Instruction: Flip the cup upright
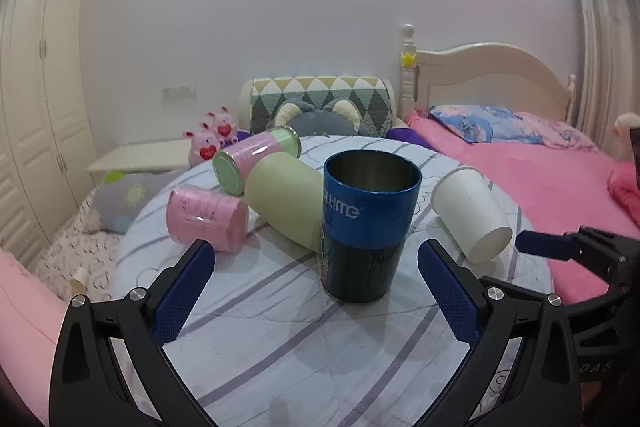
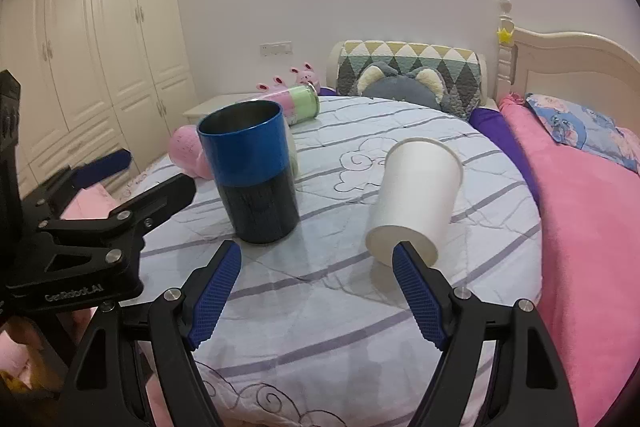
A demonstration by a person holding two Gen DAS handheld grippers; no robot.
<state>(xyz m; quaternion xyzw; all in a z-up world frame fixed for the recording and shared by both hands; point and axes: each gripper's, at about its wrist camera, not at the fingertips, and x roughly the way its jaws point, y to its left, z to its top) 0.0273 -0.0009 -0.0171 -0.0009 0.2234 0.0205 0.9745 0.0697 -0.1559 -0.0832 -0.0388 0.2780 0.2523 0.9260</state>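
A blue and black metal cup [image 1: 368, 227] stands upright, mouth up, on the round table [image 1: 280, 327]; it also shows in the right wrist view [image 2: 252, 175]. My left gripper [image 1: 316, 267] is open, its fingers on either side of the cup and a little nearer than it, not touching. A white paper cup [image 1: 472, 211] lies tilted on its side to the right, bottom towards me; in the right wrist view [image 2: 416, 195] my open right gripper [image 2: 316, 267] is just in front of it, its right fingertip [image 2: 404, 259] overlapping the cup's base.
A pale green cup [image 1: 284, 199] lies on its side behind the blue cup. A pink roll [image 1: 206, 213] and a pink-and-green can [image 1: 256, 157] lie further left. A pink bed [image 1: 560, 179] is at right, wardrobes [image 2: 100, 47] at left.
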